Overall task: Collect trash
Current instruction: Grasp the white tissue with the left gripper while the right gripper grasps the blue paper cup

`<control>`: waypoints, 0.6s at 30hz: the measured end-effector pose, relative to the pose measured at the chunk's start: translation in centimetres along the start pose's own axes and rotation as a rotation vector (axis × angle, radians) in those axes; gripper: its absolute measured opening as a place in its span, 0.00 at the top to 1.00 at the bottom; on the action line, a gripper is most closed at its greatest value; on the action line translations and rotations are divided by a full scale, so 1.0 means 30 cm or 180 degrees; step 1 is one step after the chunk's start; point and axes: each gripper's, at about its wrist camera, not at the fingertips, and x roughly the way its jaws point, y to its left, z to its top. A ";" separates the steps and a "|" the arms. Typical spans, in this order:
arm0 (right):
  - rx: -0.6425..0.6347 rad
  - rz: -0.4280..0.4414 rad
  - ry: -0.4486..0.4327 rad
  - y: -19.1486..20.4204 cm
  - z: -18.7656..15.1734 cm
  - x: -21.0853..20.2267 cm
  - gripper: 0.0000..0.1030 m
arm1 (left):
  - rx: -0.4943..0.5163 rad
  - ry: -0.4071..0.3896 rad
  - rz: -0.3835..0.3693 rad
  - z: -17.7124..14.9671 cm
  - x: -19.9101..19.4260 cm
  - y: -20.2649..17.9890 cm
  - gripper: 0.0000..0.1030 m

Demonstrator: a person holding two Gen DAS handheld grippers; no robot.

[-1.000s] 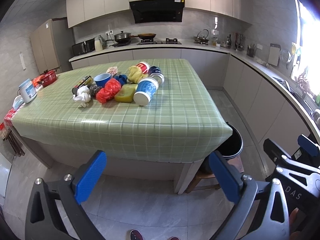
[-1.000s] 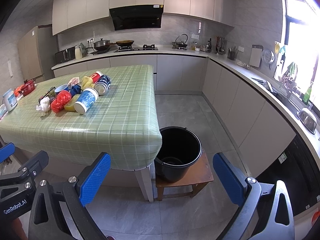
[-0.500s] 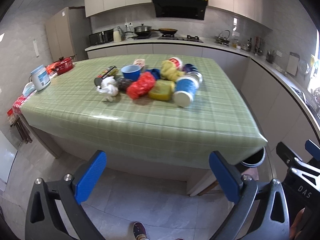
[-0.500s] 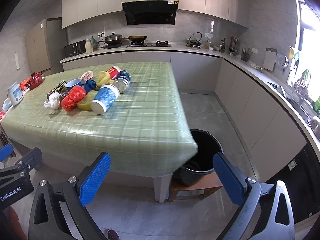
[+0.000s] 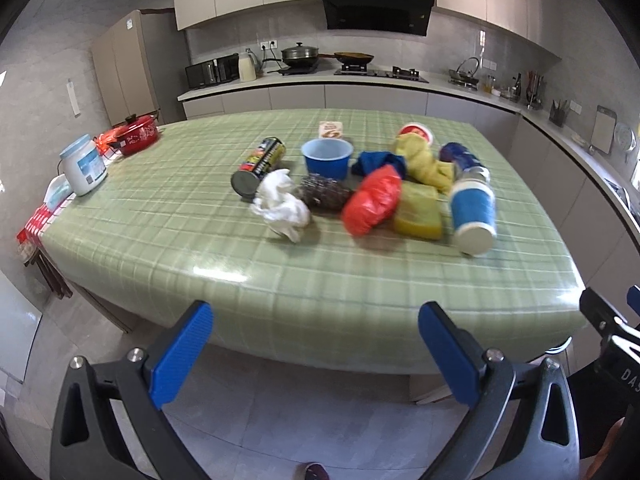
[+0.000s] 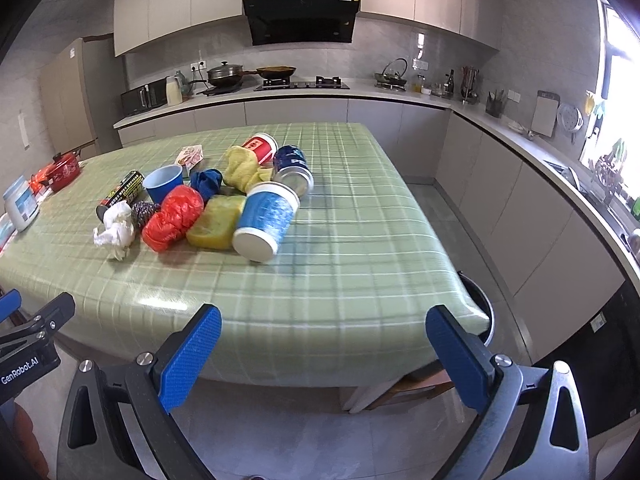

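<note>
Hovering off the near tabletop (image 5: 168, 248) edge, left hand-held gripper (image 5: 316, 356) stood wide apart, empty | right hand-held gripper (image 6: 324, 360) likewise spread, holding nothing | trash heap mid-frame on green plaid: white tissue (image 5: 282, 208), red bag (image 5: 374, 206), blue cup (image 6: 266, 220) on its side | black bucket (image 6: 478, 308) at lower right, under tabletop corner.

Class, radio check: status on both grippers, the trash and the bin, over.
Left gripper open, empty, short of the table. Right gripper the same. Trash pile untouched mid-table. Black bucket mostly hidden behind table corner; path clear.
</note>
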 end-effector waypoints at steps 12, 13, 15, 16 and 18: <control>-0.0089 0.0042 0.0080 0.119 0.127 0.192 0.00 | -0.0174 0.0080 0.0139 0.129 0.194 0.119 0.00; -0.0091 0.0064 0.0071 0.122 0.136 0.211 0.00 | -0.0182 0.0077 0.0167 0.138 0.211 0.122 0.00; -0.0088 0.0093 0.0089 0.129 0.159 0.263 0.00 | -0.0172 0.0081 0.0236 0.157 0.247 0.122 0.00; -0.0075 0.0115 0.0126 0.130 0.175 0.291 0.00 | -0.0165 0.0092 0.0251 0.164 0.260 0.122 0.00; -0.0060 0.0140 0.0149 0.132 0.193 0.325 0.00 | -0.0142 0.0122 0.0274 0.182 0.292 0.123 0.00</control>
